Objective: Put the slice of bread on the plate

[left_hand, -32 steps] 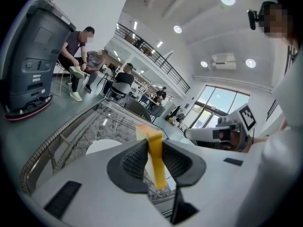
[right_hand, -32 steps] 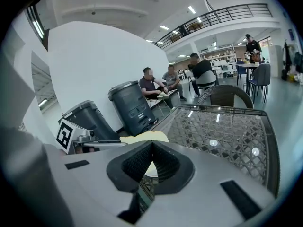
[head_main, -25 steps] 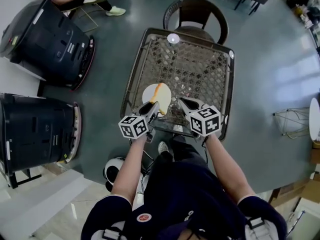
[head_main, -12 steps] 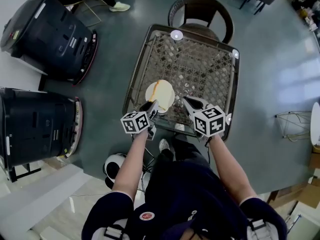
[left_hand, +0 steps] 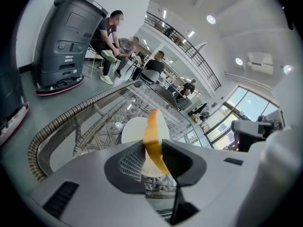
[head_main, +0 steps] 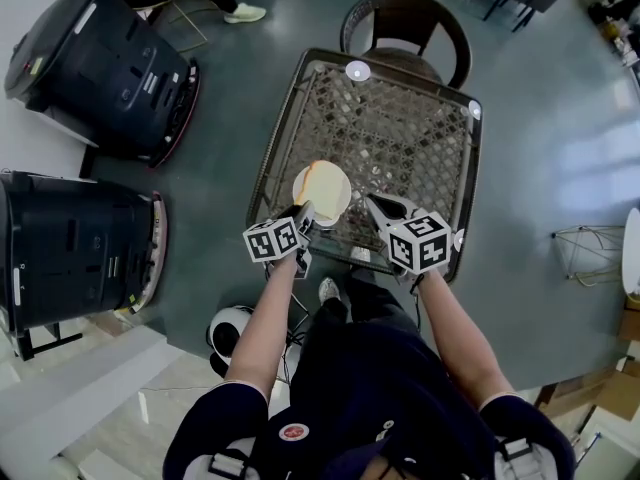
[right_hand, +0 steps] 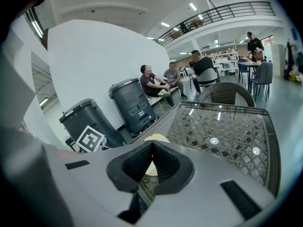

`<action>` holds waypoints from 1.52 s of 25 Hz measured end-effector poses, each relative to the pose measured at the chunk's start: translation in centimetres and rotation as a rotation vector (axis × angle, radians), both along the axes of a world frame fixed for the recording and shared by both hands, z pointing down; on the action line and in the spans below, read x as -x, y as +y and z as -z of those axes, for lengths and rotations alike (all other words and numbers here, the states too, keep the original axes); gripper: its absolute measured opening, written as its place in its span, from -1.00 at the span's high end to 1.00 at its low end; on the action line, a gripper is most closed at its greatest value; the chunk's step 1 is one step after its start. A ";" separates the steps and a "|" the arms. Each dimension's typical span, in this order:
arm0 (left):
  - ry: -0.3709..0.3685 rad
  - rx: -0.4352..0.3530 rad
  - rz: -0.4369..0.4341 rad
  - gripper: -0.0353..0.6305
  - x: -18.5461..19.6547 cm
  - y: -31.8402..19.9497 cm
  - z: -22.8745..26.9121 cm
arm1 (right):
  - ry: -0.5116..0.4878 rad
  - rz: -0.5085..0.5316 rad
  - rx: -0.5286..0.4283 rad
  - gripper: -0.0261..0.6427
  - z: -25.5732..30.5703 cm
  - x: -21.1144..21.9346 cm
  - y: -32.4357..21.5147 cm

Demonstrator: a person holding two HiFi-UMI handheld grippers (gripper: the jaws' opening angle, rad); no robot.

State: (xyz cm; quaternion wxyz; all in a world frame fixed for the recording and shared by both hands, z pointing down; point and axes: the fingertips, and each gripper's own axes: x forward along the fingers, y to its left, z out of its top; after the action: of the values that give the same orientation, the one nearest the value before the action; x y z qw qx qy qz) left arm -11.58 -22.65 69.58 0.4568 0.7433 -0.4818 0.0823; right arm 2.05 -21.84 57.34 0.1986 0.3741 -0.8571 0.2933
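Observation:
My left gripper (head_main: 305, 211) is shut on the slice of bread (head_main: 312, 179), which it holds on edge just over the white plate (head_main: 336, 194) on the glass table. In the left gripper view the slice (left_hand: 152, 135) stands edge-on between the two pads, its orange crust toward me and the plate (left_hand: 132, 129) behind it. I cannot tell whether the bread touches the plate. My right gripper (head_main: 372, 201) hovers to the right of the plate, shut with nothing in it (right_hand: 152, 148). Past its jaws a bit of the plate (right_hand: 157, 138) shows.
The table (head_main: 275, 143) is a glass top over brown wicker lattice with a raised rim. A wicker chair (head_main: 405, 18) stands at its far side. Two large black machines (head_main: 100, 58) (head_main: 70, 248) stand on the floor to the left. People (left_hand: 111, 37) sit beyond them.
My left gripper has sunk a little toward the plate with the bread still in it and has turned somewhat. The right gripper has stayed where it was.

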 end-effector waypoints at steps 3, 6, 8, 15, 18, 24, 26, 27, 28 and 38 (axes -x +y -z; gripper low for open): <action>-0.013 0.029 0.012 0.59 0.0 -0.1 -0.4 | -0.002 0.002 -0.001 0.90 0.0 0.1 0.0; -0.030 0.040 0.024 0.57 0.1 -0.1 -0.4 | -0.004 -0.001 0.000 0.90 0.1 -0.1 0.1; -0.038 0.046 0.036 0.55 0.2 0.0 -0.6 | -0.007 -0.003 -0.001 0.90 0.1 -0.2 0.1; -0.091 0.081 0.081 0.46 1.1 0.0 -1.5 | -0.011 -0.010 0.005 0.90 -0.1 -0.4 0.3; -0.131 0.104 0.099 0.42 1.7 0.0 -2.1 | -0.013 -0.009 0.005 0.90 -0.1 -0.3 0.4; -0.202 0.101 0.107 0.40 2.0 0.0 -2.1 | -0.018 -0.008 0.004 0.90 -0.2 -0.2 0.3; -0.226 0.095 0.102 0.40 2.1 0.1 -1.9 | -0.022 -0.009 0.002 0.90 -0.1 -0.2 0.2; -0.236 0.092 0.098 0.40 2.1 0.2 -1.7 | -0.025 -0.011 0.000 0.90 0.0 -0.2 0.1; -0.246 0.087 0.093 0.40 2.1 0.2 -1.6 | -0.028 -0.012 -0.002 0.90 0.1 -0.2 0.1; -0.272 0.135 0.054 0.38 2.4 1.2 -2.6 | -0.042 -0.007 -0.014 0.90 0.6 0.5 0.2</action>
State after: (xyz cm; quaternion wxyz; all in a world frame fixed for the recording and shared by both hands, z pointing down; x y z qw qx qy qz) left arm -14.01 -21.43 72.14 0.4382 0.6797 -0.5523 0.2024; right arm 1.59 -21.63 56.73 0.1770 0.3724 -0.8616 0.2960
